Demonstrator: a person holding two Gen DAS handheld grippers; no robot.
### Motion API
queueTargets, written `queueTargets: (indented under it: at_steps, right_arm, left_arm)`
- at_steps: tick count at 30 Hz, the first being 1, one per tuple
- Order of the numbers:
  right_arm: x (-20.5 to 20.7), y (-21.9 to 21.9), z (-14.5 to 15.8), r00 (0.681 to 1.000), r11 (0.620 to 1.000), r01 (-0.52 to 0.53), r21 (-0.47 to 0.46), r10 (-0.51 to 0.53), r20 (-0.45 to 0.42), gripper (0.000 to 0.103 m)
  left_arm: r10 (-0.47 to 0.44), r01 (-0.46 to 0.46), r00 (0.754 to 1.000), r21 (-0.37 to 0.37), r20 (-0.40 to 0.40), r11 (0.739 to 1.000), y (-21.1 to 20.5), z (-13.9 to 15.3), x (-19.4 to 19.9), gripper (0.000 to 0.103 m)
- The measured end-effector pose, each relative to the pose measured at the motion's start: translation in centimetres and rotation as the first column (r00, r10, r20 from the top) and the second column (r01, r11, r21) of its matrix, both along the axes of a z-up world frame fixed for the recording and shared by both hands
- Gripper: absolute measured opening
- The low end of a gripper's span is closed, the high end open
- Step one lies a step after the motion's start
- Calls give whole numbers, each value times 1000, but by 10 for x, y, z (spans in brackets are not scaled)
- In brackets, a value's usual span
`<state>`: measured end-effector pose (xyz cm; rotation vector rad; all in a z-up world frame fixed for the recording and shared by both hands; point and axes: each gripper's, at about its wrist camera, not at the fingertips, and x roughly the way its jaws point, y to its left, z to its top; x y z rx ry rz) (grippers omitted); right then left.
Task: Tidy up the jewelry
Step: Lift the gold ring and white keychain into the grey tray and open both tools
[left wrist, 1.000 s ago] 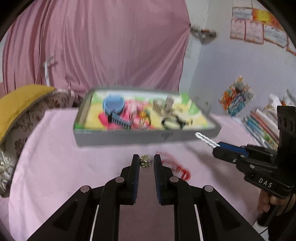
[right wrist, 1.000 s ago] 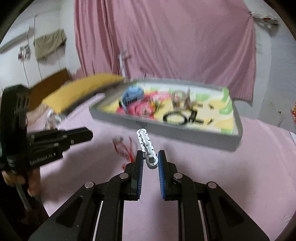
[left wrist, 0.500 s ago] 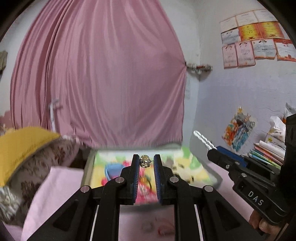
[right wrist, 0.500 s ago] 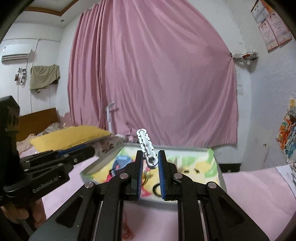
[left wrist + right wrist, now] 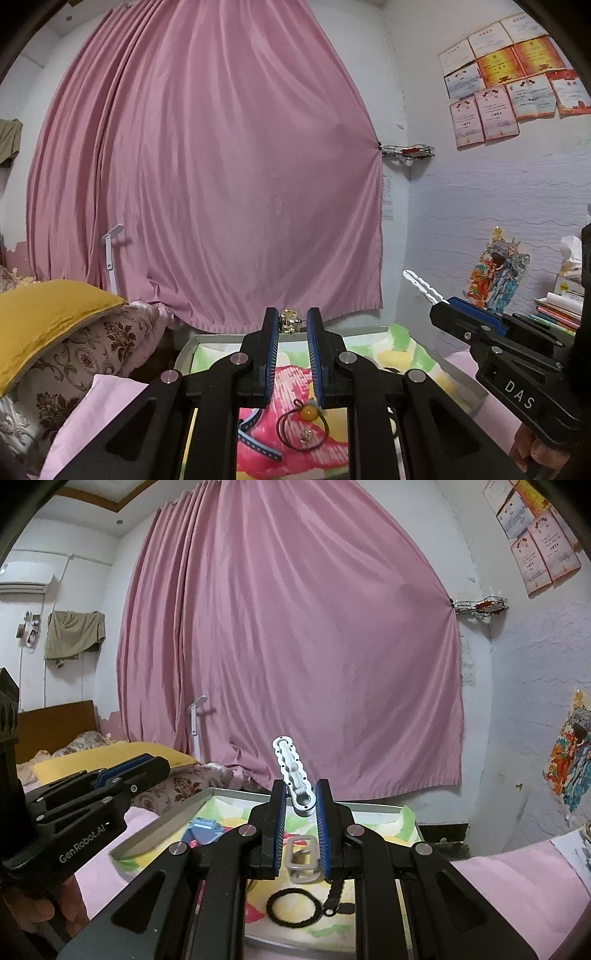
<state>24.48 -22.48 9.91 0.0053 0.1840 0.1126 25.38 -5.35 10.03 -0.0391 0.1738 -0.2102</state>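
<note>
Ribbed blue pads on the left gripper point(image 5: 291, 325) pinch a small knobbly gold trinket point(image 5: 289, 320) at their tips, above the shallow grey tray point(image 5: 184, 350). The right gripper point(image 5: 301, 801) clamps a glossy white wavy-edged hair clip point(image 5: 293, 775) that juts toward 11 o'clock. On the tray's bright patterned liner lie a black elastic ring point(image 5: 291, 908) and a brown tie with an amber bead point(image 5: 308, 410).

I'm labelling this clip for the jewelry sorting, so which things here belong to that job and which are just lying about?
Part of the job:
- gold trinket in the left gripper
- white hair clip in the right gripper
- tray
- hair tie with a yellow bead
- black hair ring

Just lying about:
- pink curtain
- yellow pillow
- certificates
</note>
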Motion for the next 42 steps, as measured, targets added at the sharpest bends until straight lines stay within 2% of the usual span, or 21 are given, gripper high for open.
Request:
queueTargets:
  at_steps: [6,11,15,17,23,28,33,42]
  right_arm:
    - [16,-5,-5,999,1000,17,21,-17,-38,14]
    - [34,-10,-15,987,999,35,24,-31,-155,14]
    - [48,-17,-29,960,997,48,56,-31,-277,14]
    - [53,-19,-34,950,997,49,57,-28,-311,14]
    - [62,-24,-52,911,996,15,86,21,-412,14]
    - [67,-19,-63,884,998,-1,67,32,-466,14]
    - [69,-14,-68,866,998,-30,56,54,-498,14]
    - [76,-8,-79,823,997,-59,52,78,-562,14]
  left_arm:
    - [10,-10,998,5,-54,1000,-1,-9,14,15]
    - [-16,15,989,-6,-148,1000,2,-18,27,15]
    - [-33,30,962,-13,-271,999,0,-31,41,15]
    - [-34,31,947,-15,-320,999,1,-38,47,15]
    - [-46,35,908,-35,-416,999,6,-51,59,15]
    - [-61,49,881,-38,-469,998,7,-58,62,15]
    - [-68,69,864,-16,-498,997,2,-62,63,15]
    - [-78,81,815,-20,-574,996,2,-73,72,15]
